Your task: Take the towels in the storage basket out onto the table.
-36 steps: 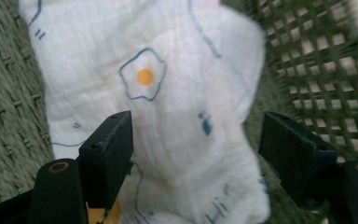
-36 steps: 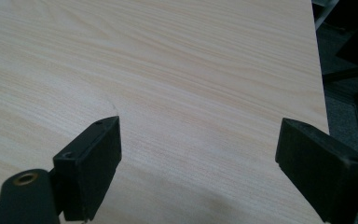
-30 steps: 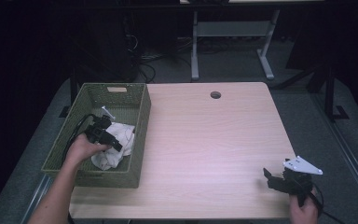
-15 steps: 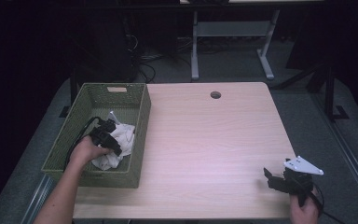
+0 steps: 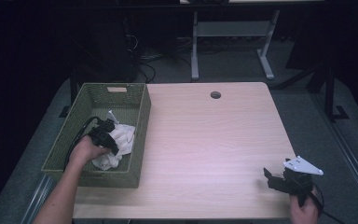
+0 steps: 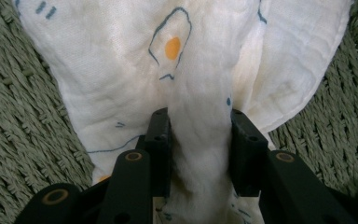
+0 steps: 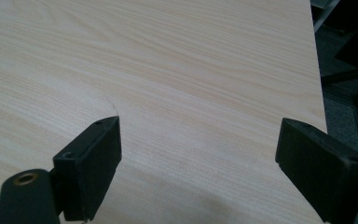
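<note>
Left hand-held gripper (image 6: 200, 128) clamps cloth (image 6: 205, 70) in basket (image 5: 135, 121).
My jaws have just closed, pinching a fold; my right hand-held gripper (image 7: 200, 154) gapes empty over the desk (image 5: 205, 140).

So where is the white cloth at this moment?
In the high view the white cloth lies inside the green basket at the table's left edge, a fold of it pinched in the left gripper.

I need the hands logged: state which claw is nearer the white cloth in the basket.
Left. The left claw is in the green basket, its jaws just closed on a fold of the white cloth. The right claw sits open at the table's far corner.
</note>
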Demonstrator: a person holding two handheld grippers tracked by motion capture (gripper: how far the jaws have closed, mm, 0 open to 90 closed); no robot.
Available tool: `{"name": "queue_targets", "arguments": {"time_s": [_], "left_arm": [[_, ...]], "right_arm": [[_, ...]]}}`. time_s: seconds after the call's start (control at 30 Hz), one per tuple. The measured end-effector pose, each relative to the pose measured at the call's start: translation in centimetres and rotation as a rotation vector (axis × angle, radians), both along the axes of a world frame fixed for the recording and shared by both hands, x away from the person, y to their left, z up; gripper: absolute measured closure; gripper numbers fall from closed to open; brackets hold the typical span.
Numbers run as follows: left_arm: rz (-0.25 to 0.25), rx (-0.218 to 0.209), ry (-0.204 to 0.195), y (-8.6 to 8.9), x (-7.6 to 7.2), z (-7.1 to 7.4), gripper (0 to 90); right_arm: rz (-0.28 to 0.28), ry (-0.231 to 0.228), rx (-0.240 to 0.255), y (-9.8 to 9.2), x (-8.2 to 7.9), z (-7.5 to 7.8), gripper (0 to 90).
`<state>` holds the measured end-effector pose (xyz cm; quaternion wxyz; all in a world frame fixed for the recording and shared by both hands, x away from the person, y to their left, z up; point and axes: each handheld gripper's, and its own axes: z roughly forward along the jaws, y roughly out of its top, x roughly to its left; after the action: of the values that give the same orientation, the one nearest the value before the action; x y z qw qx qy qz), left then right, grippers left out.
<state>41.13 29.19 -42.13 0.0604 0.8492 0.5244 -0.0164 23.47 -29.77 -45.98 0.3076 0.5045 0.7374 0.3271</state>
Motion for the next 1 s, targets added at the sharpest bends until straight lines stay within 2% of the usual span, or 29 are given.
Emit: {"name": "queue_targets", "arguments": {"time_s": [0.47,0.6,0.73,1.0], "left_arm": [[0.038,-0.072,0.002,1.2,-0.1,0.3,69.6],[0.059,-0.115,-0.004,1.9,0.0,0.9,69.9],[0.085,-0.182,-0.022,2.6,-0.1,1.6,69.9],[0.103,-0.283,-0.061,3.6,-0.3,3.2,69.8]], "right_arm": [[-0.005,-0.006,0.005,-0.1,-0.1,-0.1,13.9],[-0.006,-0.005,0.008,-0.2,0.0,-0.1,13.9],[-0.006,-0.007,0.010,-0.2,-0.1,-0.1,13.9],[-0.012,-0.005,0.016,-0.4,0.0,-0.2,13.9]]}}
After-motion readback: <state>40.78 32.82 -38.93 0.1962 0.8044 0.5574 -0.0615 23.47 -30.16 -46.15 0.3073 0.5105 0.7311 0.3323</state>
